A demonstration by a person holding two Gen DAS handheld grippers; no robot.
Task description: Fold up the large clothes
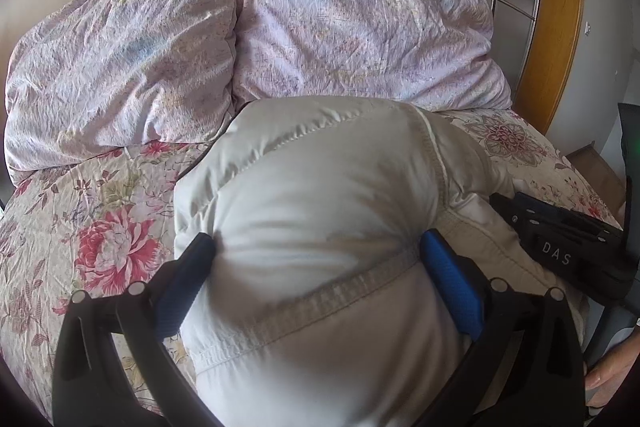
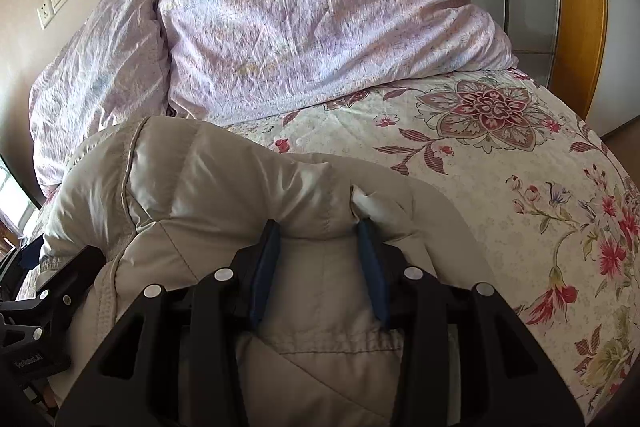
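Observation:
A puffy off-white down jacket [image 1: 320, 187] lies bundled on the flowered bedspread [image 1: 100, 227]. My left gripper [image 1: 318, 247] has its blue pads pressed into both sides of a thick fold of the jacket, the quilted seam running between them. In the right wrist view the same jacket [image 2: 224, 179] bulges in front of my right gripper [image 2: 318, 231], whose blue pads squeeze a narrower fold of it. The right gripper's black body [image 1: 560, 243] shows at the right edge of the left wrist view, resting against the jacket.
Two lilac pillows [image 1: 340, 27] are stacked at the head of the bed against the wall. A wooden door frame [image 1: 560, 7] stands at the right. Bare bedspread [image 2: 500, 155] stretches to the right of the jacket. A person's hand [image 1: 608, 375] shows at the lower right.

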